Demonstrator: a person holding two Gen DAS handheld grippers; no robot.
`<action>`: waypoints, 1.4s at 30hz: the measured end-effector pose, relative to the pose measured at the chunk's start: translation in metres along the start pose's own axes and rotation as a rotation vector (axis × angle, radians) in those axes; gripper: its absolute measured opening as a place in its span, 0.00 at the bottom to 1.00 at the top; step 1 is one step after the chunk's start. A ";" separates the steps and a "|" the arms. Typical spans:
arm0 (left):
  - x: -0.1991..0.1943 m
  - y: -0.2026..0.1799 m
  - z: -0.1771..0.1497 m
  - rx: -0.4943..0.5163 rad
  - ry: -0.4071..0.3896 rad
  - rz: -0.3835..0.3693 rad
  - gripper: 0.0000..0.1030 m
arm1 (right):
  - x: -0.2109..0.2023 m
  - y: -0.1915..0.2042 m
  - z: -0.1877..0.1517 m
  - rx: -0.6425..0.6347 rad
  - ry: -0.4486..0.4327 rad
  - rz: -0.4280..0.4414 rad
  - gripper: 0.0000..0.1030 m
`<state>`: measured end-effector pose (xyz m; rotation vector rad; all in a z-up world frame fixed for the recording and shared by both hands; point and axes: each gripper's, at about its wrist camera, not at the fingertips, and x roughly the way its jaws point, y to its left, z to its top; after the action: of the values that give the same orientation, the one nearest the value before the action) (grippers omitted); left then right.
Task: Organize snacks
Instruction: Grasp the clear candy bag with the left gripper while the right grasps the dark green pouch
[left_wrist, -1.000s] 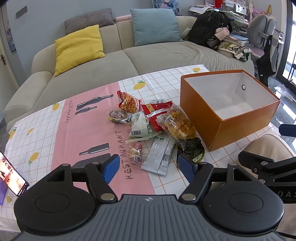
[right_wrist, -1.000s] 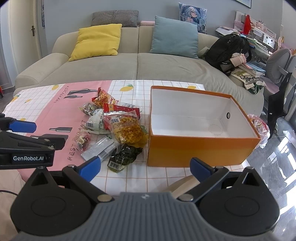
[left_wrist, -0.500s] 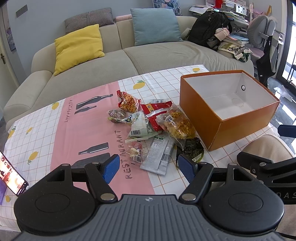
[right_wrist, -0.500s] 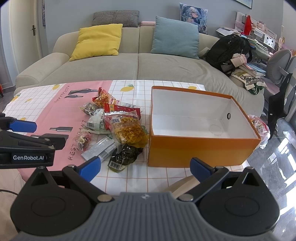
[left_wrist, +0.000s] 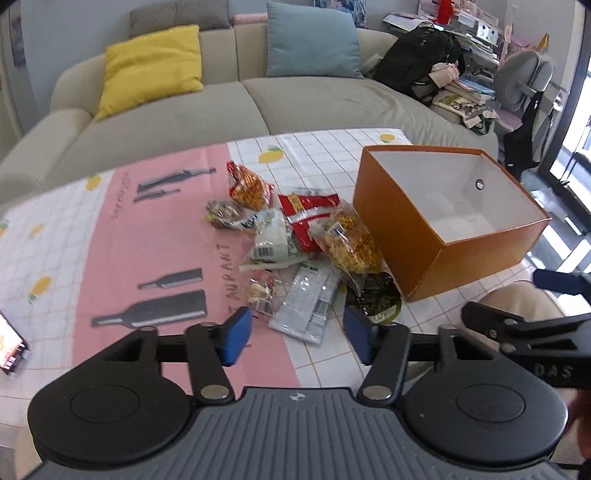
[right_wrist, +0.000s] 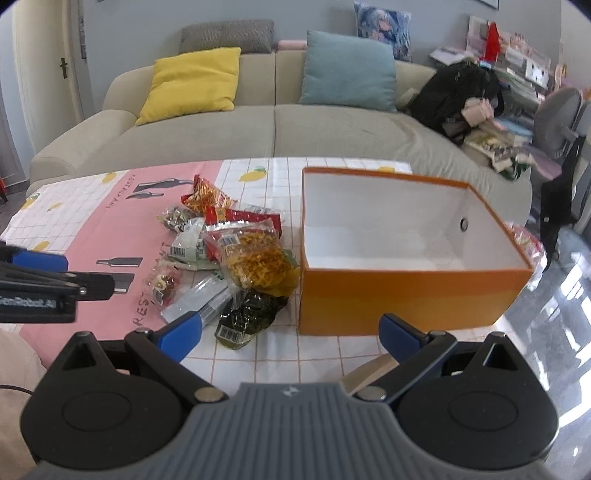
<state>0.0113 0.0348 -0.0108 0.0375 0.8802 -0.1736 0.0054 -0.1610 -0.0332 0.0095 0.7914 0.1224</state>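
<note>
The snack pile lies just ahead of the left gripper, its jaws spread, empty; the right gripper, likewise agape, faces the orange box.

Bright daylight from right; fisheye-bent edges (slight motion blur).

Snack pile on table, box right, sofa behind.

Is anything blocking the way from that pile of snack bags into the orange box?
Nothing visible does. The snack pile lies right beside the orange box, whose top is open and inside looks bare. Only the box's near wall must be lifted over. Both grippers, left and right, hang open, holding nothing.
</note>
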 end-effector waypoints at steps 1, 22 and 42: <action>0.002 0.003 0.000 -0.009 0.006 -0.011 0.52 | 0.005 -0.001 0.000 0.014 0.014 0.007 0.97; 0.095 0.042 0.018 -0.056 0.177 0.003 0.64 | 0.130 0.027 0.016 0.080 0.248 0.052 0.82; 0.149 0.056 0.022 -0.052 0.182 -0.055 0.73 | 0.177 0.044 0.007 -0.007 0.236 0.011 0.65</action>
<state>0.1304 0.0676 -0.1138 -0.0197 1.0679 -0.2010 0.1289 -0.0973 -0.1518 -0.0078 1.0268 0.1385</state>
